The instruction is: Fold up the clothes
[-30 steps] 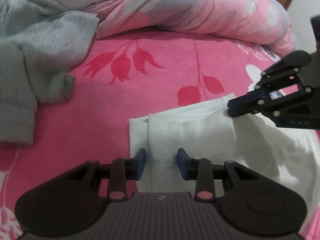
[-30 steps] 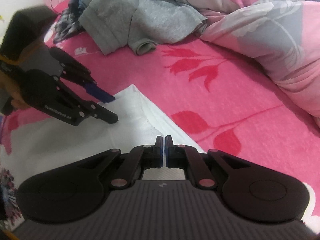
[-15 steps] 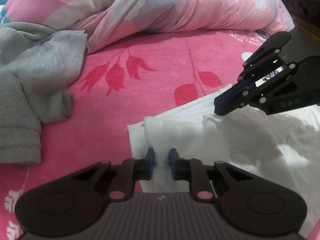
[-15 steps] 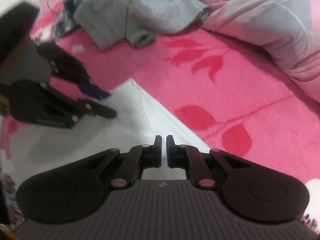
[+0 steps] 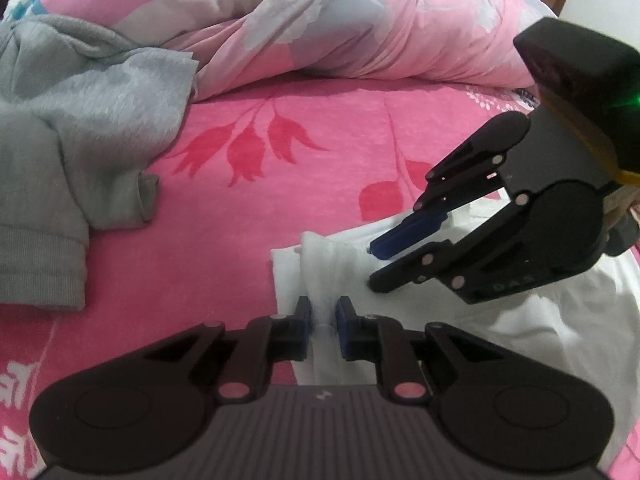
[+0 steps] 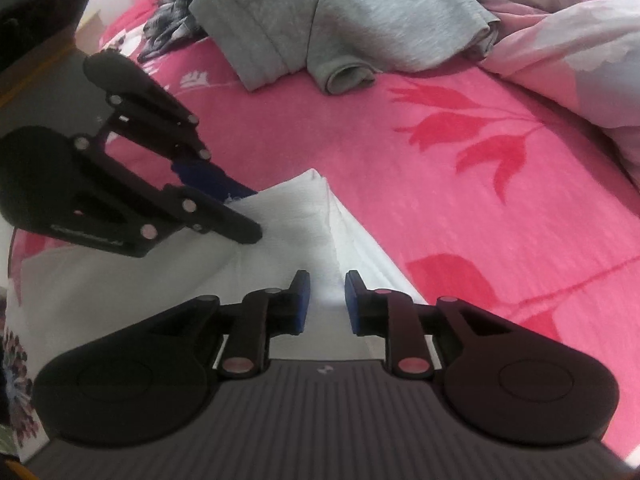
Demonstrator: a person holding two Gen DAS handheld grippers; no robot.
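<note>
- White garment (image 5: 472, 320) lies on the pink bedsheet (image 5: 256, 208), in front of the quilt (image 5: 360, 28).
- Left claw (image 5: 322, 322), partly parted a second ago, now pinches a ridge of the garment's edge.
- Right claw (image 6: 327, 300), closed before, now stands parted over the garment.
- Count: two claws, one white garment, one grey garment (image 5: 68, 128) beside the quilt.

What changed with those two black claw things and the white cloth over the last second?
The left gripper closed its jaws onto a fold of the white garment, pinching it. The right gripper, shut a second ago, opened its jaws and let the cloth go. The grey sweater and pink quilt stayed where they were.
</note>
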